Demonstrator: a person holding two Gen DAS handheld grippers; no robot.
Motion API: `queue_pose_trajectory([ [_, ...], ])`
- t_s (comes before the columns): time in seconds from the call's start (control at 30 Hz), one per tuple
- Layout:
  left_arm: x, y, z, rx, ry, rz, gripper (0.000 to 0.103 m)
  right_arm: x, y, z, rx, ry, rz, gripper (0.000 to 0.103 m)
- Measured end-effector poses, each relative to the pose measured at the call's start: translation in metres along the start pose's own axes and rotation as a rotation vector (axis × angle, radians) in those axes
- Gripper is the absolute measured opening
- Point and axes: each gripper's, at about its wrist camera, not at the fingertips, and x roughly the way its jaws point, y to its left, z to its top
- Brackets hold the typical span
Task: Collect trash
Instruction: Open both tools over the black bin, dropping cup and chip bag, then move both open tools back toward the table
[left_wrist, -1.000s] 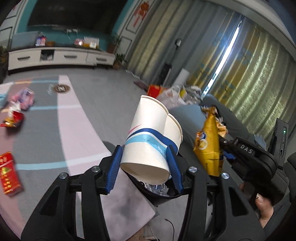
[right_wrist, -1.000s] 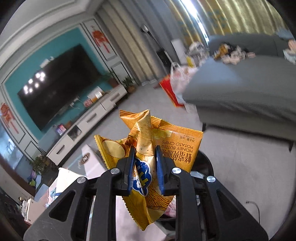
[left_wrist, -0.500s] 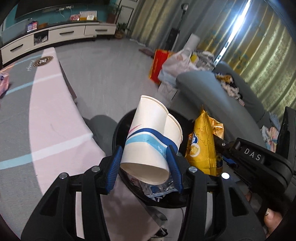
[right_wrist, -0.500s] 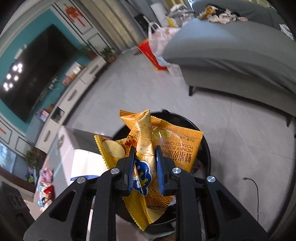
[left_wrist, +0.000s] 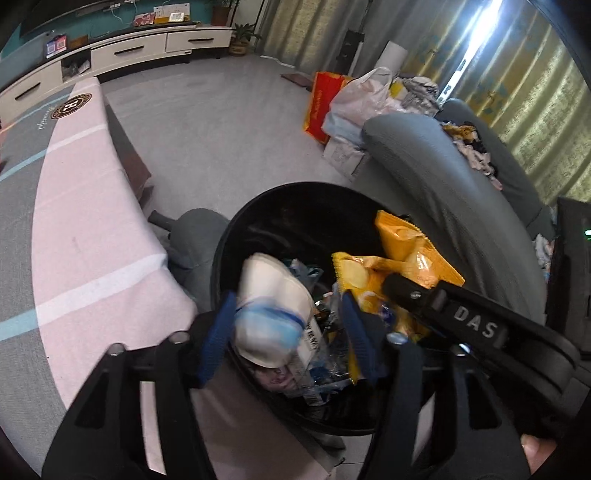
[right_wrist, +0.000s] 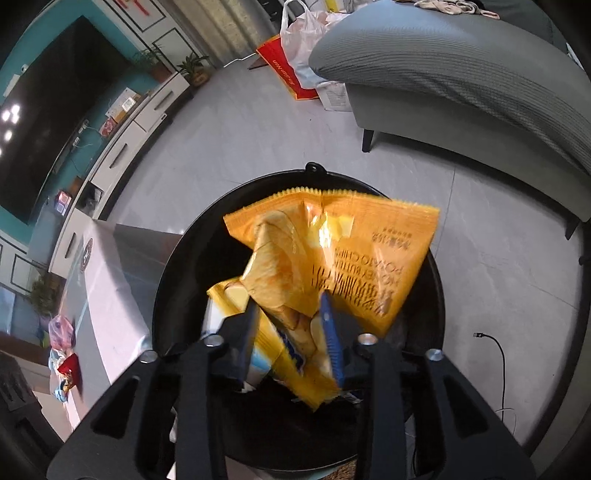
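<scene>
Both tools hang over the black trash bin, which stands on the floor just beside the pink worktop's corner. The left tool is spread wide, released; the blurred paper cups sit loose between its pads above the litter. The right tool is parted too, the orange chip bag slack between its pads.

paper cups: matt white paper with blue bands, between the left tongs
chip bag: glossy, crinkled orange foil, between the right tongs
trash bin: smooth black plastic, slight sheen, beyond both tongs
tongs' frames: matt black plastic, shiny metal screws
worktop: matt cloth cover, left of the left tongs
</scene>
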Motion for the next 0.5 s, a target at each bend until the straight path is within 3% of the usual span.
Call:
queue_pose_trajectory([
  [0.03, -0.004, -0.001, 0.0, 0.006, -0.01, 0.002, 0.072, -0.002, 0.0, 0.0, 0.004, -0.005, -0.004, 0.058],
  [0.13, -0.022, -0.004, -0.002, 0.028, -0.066, 0.014, 0.084, -0.012, -0.004, 0.002, 0.033, -0.038, 0.014, 0.068],
  [0.2, -0.04, -0.001, -0.002, 0.027, -0.104, 0.006, 0.09, -0.021, -0.004, 0.001, 0.046, -0.061, 0.03, 0.07],
  [0.5, -0.137, 0.05, -0.012, -0.059, -0.281, 0.077, 0.1, -0.061, 0.033, -0.006, -0.047, -0.168, 0.08, 0.083],
])
